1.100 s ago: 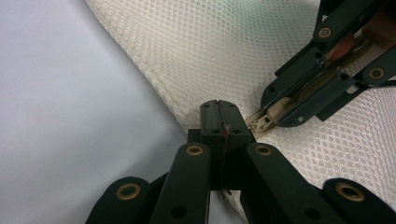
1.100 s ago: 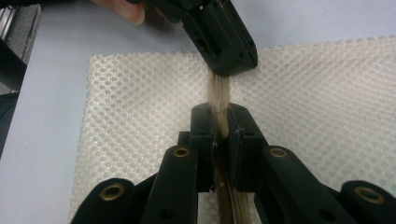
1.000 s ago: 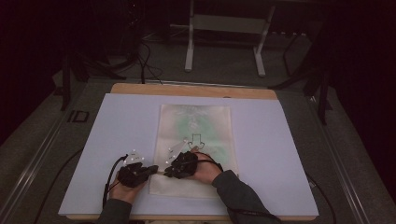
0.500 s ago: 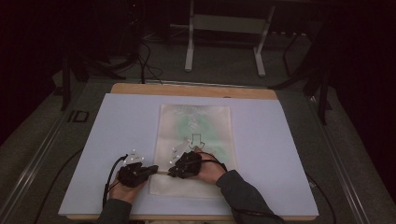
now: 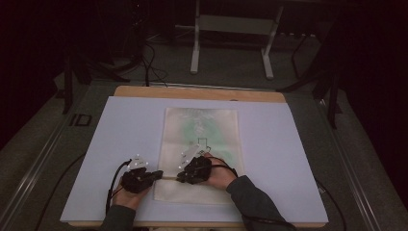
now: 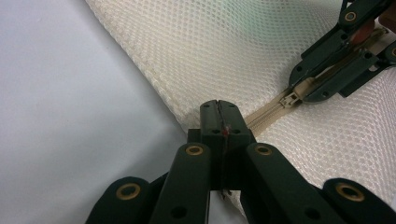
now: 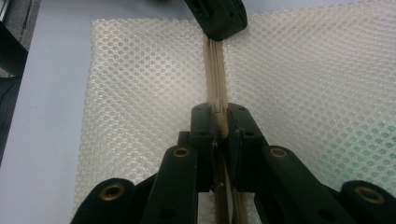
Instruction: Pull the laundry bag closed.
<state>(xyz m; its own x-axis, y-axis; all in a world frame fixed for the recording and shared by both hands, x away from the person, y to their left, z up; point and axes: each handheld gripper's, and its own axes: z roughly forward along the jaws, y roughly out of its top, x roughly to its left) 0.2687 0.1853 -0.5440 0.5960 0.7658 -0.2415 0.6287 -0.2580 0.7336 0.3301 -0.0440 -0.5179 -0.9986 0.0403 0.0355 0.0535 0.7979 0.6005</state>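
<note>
Grippers, two: my left gripper (image 6: 218, 116) clenches the one mesh bag's (image 6: 243, 51) edge, right gripper (image 7: 217, 122) clamps its zipper (image 7: 215, 70).

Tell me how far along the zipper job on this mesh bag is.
Early on. Done: the left claw is shut on the bag at the zipper's end, and the short stretch of zipper up to the slider looks closed. In hand: the right claw grips the slider. Left: the rest of the zipper's run across the bag.

Cream honeycomb-mesh bag (image 6: 261, 51), beige zipper (image 7: 215, 70), black tongs (image 7: 215, 122)
</note>
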